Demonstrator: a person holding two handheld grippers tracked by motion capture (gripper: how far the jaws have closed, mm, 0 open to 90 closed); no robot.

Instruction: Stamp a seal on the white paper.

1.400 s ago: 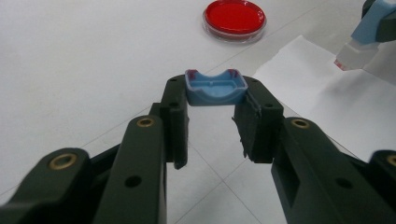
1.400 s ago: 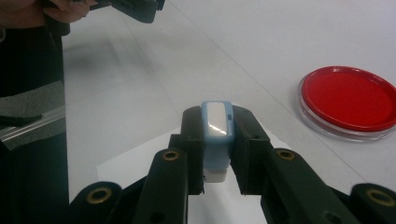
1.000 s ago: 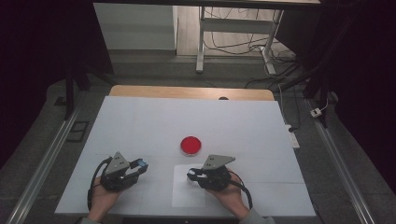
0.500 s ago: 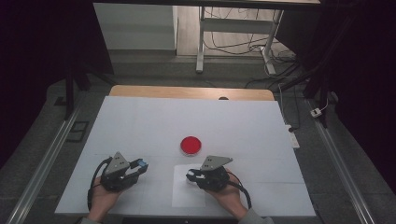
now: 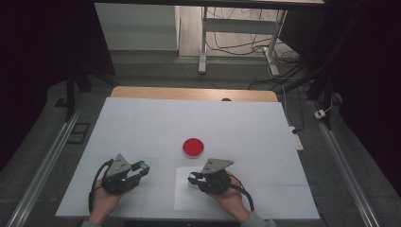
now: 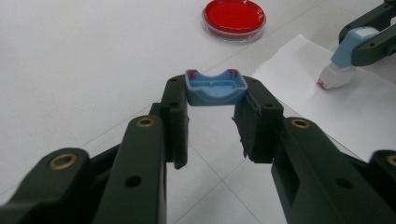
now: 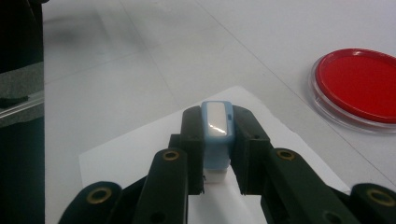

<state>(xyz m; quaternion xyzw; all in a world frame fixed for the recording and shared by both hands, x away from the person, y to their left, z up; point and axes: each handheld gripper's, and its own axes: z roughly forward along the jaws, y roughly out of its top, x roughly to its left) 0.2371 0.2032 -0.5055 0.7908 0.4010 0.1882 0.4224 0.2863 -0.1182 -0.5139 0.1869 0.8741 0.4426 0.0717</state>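
one red dish (image 5: 193, 147) sits on the white table (image 5: 142, 127) just beyond one paper sheet (image 5: 189, 198), nothing between. right gripper (image 7: 217, 126) clamps one blue stamp (image 7: 216, 135), its white end on the paper. left gripper (image 6: 215, 100), low and level beside it, pinches one blue cap (image 6: 215, 87).
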